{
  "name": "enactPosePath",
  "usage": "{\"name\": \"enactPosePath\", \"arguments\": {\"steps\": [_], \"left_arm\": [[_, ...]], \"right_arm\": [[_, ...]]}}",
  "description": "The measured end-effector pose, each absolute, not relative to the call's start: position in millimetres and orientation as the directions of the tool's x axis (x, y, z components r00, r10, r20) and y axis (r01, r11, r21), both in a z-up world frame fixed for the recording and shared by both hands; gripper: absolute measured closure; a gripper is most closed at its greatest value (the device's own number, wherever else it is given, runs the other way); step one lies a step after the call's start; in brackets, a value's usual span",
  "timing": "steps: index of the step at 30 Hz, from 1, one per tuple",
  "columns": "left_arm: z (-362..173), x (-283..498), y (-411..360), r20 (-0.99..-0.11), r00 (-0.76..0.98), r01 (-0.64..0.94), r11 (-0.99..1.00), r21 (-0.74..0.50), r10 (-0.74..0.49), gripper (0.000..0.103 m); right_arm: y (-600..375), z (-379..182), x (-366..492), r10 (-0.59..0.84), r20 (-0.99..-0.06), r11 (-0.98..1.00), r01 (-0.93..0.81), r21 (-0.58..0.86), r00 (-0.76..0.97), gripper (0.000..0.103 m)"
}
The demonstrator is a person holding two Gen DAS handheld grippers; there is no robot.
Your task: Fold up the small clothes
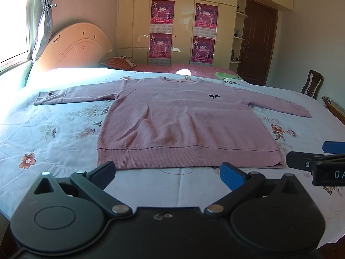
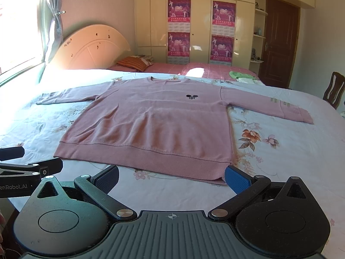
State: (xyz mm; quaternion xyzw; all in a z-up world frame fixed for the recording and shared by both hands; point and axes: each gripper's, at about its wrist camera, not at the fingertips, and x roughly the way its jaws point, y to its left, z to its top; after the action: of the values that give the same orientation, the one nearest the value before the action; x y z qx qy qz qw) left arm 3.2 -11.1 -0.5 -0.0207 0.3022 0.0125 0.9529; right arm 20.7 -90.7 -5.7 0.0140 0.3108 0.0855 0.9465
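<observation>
Pink sweater flat on the bed

Pink sweater [image 1: 185, 118] lies spread flat on the floral bedsheet [image 1: 54, 133], both sleeves stretched out to the sides. The left gripper [image 1: 168, 171] and the right gripper [image 2: 171, 176] are both spread wide, holding nothing, just before the ribbed hem.
</observation>
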Motion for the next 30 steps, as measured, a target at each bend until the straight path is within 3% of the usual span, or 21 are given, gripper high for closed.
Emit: {"name": "enactPosePath", "arguments": {"steps": [30], "left_arm": [[-5.3,58.8,-25.2,-0.592,0.804,0.034,0.999,-0.031,-0.046,0.000]], "right_arm": [[-112.9,-12.5,64.9,0.113,-0.603,0.994,-0.084,0.075,0.790,0.000]]}}
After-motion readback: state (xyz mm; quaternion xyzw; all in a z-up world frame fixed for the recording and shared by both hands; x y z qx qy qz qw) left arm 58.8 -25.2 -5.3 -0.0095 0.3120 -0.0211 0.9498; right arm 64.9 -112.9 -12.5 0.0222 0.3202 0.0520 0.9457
